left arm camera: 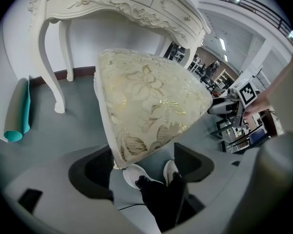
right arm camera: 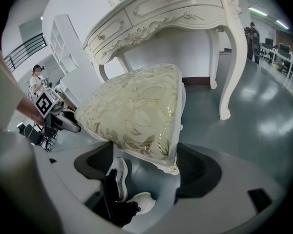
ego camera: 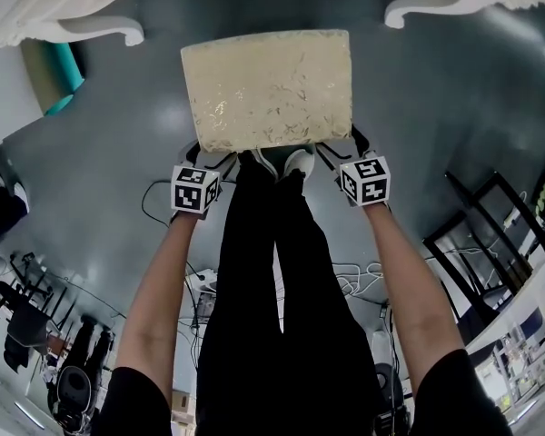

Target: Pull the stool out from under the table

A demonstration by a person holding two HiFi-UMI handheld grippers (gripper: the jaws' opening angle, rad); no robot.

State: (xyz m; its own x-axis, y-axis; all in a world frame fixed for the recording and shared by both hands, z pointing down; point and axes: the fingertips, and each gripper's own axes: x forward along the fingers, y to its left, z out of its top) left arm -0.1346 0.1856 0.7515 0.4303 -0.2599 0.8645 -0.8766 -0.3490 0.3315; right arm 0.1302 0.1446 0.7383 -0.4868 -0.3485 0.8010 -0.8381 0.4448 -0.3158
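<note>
The left gripper (left arm camera: 141, 165) and right gripper (right arm camera: 149, 164) each have jaws apart around a near corner of the stool (ego camera: 268, 89) (gold-flowered cushion). The white table (ego camera: 68, 12) stands just beyond.

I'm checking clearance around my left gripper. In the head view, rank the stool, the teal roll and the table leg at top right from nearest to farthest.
1. stool: its near corner sits between the jaws of the left gripper.
2. teal roll: off to the left, by the wall.
3. table leg: top right, beyond the stool.

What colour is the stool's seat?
The stool's seat is cream with gold flowers; clearest in the left gripper view.
</note>
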